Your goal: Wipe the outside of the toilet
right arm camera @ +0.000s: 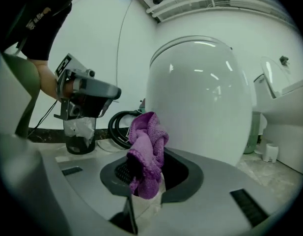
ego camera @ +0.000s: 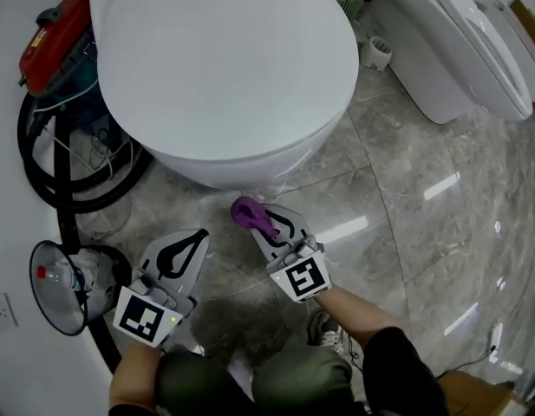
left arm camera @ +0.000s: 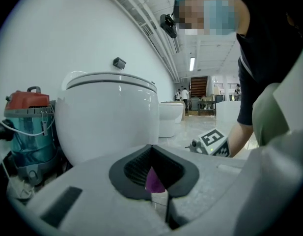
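— While the toilet (ego camera: 224, 68) stands lid-down on the grey floor (ego camera: 406, 198) straight ahead, where is the cloth?

— The purple cloth (ego camera: 250, 215) is bunched and pinched in the closed jaws of the right gripper (ego camera: 265, 225). It's low by the bowl's front, and I judge it just short of touching.

— And the left gripper (ego camera: 196, 239)?

— Its jaws are together on nothing, down by the bowl's lower left.

— What might go wrong?

— Only a fold is clamped, so dragging over that curved wall could pull the cloth free or let hard jaw tips scrape the glaze. On the left, the black hose (ego camera: 42, 163) and red vacuum cleaner (ego camera: 55, 33) crowd the bowl, so a sweep there could snag.
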Demonstrator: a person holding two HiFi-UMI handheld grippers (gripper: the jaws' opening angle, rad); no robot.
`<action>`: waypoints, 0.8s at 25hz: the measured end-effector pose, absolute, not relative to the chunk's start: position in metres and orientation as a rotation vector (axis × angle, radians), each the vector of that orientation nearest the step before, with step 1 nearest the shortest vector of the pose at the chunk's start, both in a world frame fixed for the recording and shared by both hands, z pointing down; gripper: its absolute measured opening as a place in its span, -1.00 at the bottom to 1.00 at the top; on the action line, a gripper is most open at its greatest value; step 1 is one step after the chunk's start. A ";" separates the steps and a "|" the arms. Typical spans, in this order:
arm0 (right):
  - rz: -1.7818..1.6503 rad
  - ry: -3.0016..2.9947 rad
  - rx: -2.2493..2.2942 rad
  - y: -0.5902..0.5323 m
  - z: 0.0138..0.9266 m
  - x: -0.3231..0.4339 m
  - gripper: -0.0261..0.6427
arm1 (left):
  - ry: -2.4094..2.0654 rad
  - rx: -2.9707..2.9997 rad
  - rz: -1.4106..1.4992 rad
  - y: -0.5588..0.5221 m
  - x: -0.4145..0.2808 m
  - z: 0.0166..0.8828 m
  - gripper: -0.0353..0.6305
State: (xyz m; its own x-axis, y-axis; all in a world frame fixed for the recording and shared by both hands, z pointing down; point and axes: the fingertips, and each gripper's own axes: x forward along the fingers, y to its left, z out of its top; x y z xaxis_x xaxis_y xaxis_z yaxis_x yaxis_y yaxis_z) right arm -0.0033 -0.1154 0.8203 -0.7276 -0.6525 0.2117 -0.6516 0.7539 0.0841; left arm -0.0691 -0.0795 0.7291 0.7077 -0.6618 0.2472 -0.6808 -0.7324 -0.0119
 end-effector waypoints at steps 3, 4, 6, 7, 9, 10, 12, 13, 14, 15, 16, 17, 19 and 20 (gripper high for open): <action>-0.042 -2.733 0.984 -0.120 0.831 -0.034 -0.64 | -1.139 2.827 0.355 -0.079 -0.076 0.725 -0.87; -0.054 -2.728 0.977 -0.124 0.836 -0.041 -0.64 | -1.148 2.823 0.355 -0.079 -0.078 0.725 -0.87; -0.071 -2.707 0.969 -0.133 0.843 -0.050 -0.64 | -1.161 2.809 0.358 -0.079 -0.081 0.726 -0.87; -0.075 -2.695 0.966 -0.136 0.847 -0.052 -0.64 | -1.167 2.803 0.358 -0.080 -0.082 0.727 -0.87; -0.072 -2.677 0.970 -0.141 0.852 -0.051 -0.64 | -1.173 2.793 0.356 -0.081 -0.084 0.728 -0.87; -0.068 -2.670 0.975 -0.142 0.854 -0.048 -0.64 | -1.174 2.789 0.357 -0.082 -0.084 0.729 -0.87; -0.071 -2.656 0.983 -0.143 0.856 -0.038 -0.64 | -1.172 2.779 0.362 -0.082 -0.084 0.731 -0.87; -0.077 -2.650 0.987 -0.142 0.857 -0.032 -0.64 | -1.170 2.773 0.363 -0.083 -0.084 0.733 -0.87; -0.082 -2.645 0.992 -0.142 0.857 -0.025 -0.64 | -1.166 2.769 0.363 -0.084 -0.083 0.735 -0.87; -0.087 -2.637 0.999 -0.142 0.857 -0.015 -0.64 | -1.160 2.767 0.364 -0.084 -0.081 0.736 -0.87; -0.088 -2.630 1.009 -0.142 0.859 -0.005 -0.64 | -1.151 2.766 0.366 -0.084 -0.078 0.739 -0.87; -0.082 -2.622 1.025 -0.143 0.859 0.006 -0.64 | -1.141 2.765 0.369 -0.085 -0.075 0.741 -0.87; -0.059 -2.604 1.075 -0.147 0.860 0.029 -0.64 | -1.114 2.766 0.379 -0.085 -0.068 0.745 -0.87; -0.054 -2.592 1.101 -0.150 0.860 0.041 -0.64 | -1.099 2.768 0.388 -0.085 -0.064 0.747 -0.87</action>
